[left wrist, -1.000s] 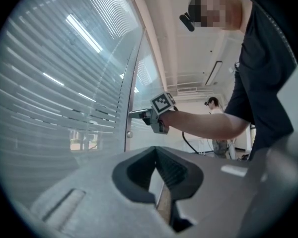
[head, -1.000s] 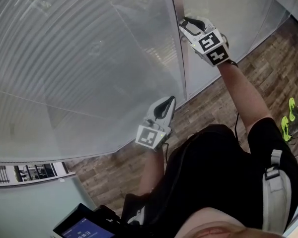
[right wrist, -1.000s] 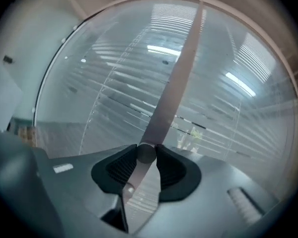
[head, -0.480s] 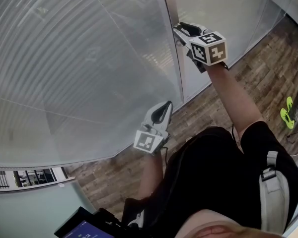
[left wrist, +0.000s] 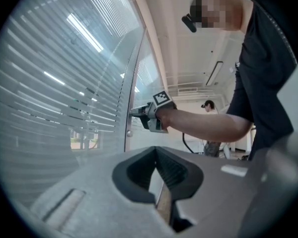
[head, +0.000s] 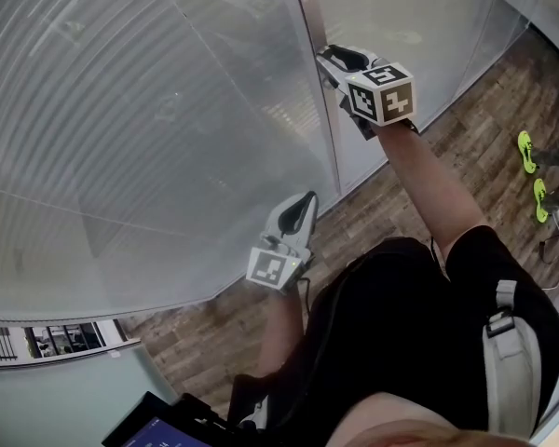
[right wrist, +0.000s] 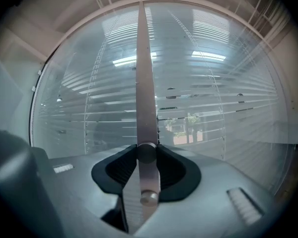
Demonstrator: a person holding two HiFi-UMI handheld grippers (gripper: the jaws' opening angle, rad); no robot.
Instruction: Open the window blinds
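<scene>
Right gripper (right wrist: 147,155): jaws closed on the round knob (right wrist: 146,151), one ribbed pad on each side of it. The knob sits on the vertical metal post (right wrist: 143,73) that splits the two glass panes. A smaller round stud (right wrist: 149,198) sits on the post just below the knob, out of the grip. Blinds (right wrist: 228,95) hang behind the glass on both sides of the post. Slats are horizontal and mostly closed. A few gaps right of the post show trees and a building outside. The marker cube (head: 383,93) faces up toward the head camera, and the right forearm (head: 424,180) runs back from the post to the body. Left gripper (left wrist: 162,190): jaws pulled together to a thin slit with nothing between them. It is held lower than the knob, left of the post and near the left pane; I can't tell if it touches the glass. Its own view looks along the window at the right gripper on the post. Wood plank floor (head: 466,142) runs from the base of the post to the right. A second person (left wrist: 209,106) stands well beyond the post in the background.
</scene>
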